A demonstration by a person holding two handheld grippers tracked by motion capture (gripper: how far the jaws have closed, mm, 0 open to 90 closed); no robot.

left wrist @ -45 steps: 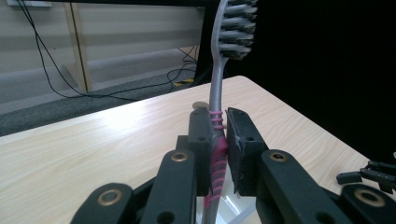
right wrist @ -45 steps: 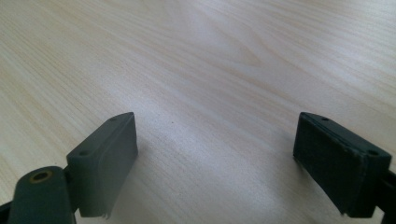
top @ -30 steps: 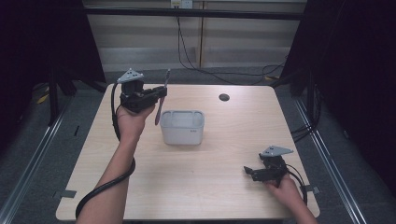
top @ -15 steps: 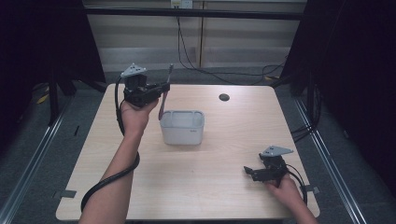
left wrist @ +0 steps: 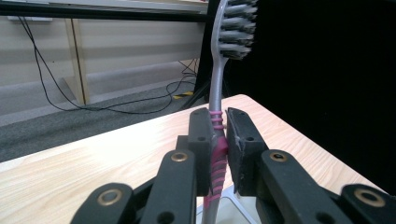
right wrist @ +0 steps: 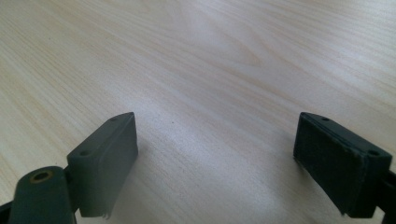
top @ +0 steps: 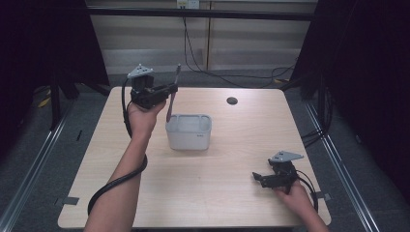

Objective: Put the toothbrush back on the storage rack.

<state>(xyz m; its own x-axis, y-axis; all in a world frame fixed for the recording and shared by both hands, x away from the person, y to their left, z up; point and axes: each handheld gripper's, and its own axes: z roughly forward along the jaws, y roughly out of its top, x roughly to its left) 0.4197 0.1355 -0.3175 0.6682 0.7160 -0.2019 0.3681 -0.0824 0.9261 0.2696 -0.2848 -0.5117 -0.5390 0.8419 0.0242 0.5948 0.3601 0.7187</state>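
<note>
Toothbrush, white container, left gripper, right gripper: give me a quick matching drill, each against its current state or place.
Things:
1. toothbrush
2. white container
3. left gripper
4. right gripper

States or places:
A. fingers wide apart, nothing between them, low over bare wood
B. stands open-topped near the middle of the table
C. bristle end up, handle end hanging just above the container
D. clamped on a pink-and-grey handle

Pairs: 1-C, 2-B, 3-D, 4-A
</note>
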